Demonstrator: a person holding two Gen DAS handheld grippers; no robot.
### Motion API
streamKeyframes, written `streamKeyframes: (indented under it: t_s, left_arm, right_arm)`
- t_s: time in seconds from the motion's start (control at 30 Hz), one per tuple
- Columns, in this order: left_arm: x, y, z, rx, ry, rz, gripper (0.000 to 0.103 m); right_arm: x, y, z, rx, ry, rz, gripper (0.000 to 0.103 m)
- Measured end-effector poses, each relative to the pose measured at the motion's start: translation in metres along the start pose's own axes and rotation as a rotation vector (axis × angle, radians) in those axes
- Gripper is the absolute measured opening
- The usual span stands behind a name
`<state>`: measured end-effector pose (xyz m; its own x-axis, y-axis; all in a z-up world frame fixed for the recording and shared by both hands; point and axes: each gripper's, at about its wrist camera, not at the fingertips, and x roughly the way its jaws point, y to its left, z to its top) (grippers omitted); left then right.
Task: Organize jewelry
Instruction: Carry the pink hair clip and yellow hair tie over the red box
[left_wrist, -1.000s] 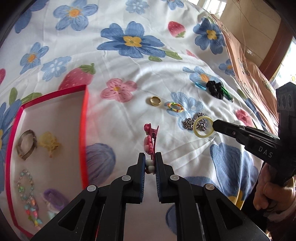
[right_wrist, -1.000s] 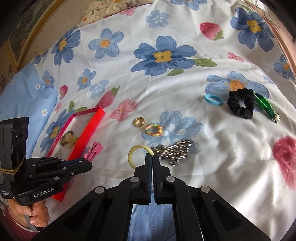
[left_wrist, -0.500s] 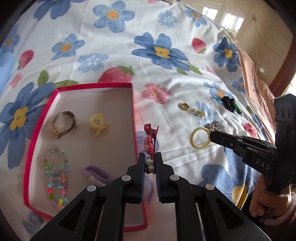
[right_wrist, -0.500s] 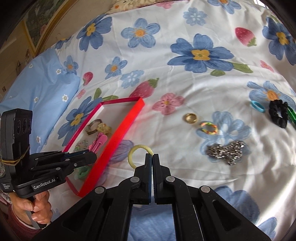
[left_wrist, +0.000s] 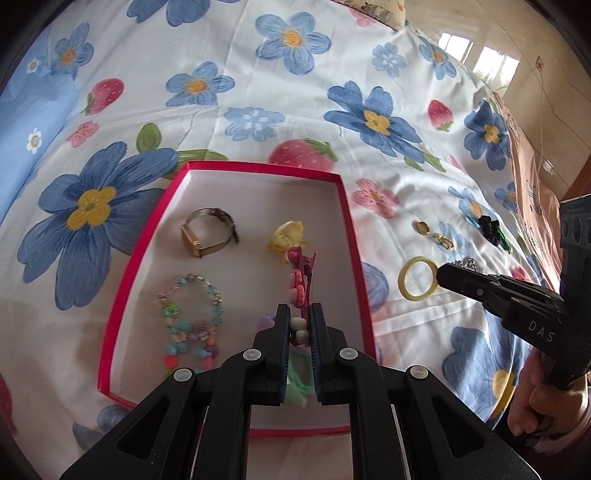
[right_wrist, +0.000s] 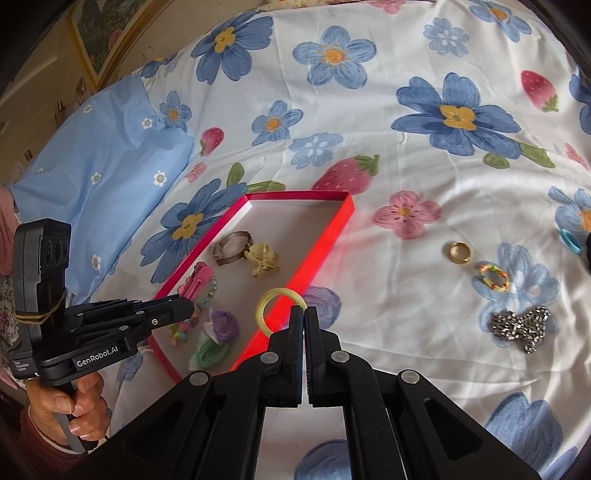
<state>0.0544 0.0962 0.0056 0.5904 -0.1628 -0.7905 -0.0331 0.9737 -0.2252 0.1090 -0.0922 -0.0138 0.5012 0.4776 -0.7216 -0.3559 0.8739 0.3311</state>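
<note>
My left gripper (left_wrist: 298, 325) clamps one pink hair clip (left_wrist: 300, 275) above the red box (left_wrist: 354, 236), which holds five pieces. My right gripper (right_wrist: 304, 314) pinches one yellow ring (right_wrist: 275, 310) over its rim; three pieces lie outside on the bedsheet (right_wrist: 406, 155).

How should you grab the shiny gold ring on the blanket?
The gold ring lies flat on the bedsheet, apart from its neighbours. Probably come straight down from above and pinch one side of the band, one finger inside the hole and one outside.
</note>
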Motion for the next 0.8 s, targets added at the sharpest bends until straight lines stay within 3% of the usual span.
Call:
streamKeyframes:
  t_s: [0.37, 0.8]
  left_arm:
    - [0.005, 0.035, 0.004, -0.032, 0.014, 0.062, 0.009]
    - [0.043, 0.062, 0.017, -0.024, 0.081, 0.148, 0.009]
  right_arm:
    - [0.031, 0.028, 0.009, -0.047, 0.036, 0.029, 0.000]
    - [0.075, 0.041, 0.016, -0.098, 0.104, 0.014, 0.000]
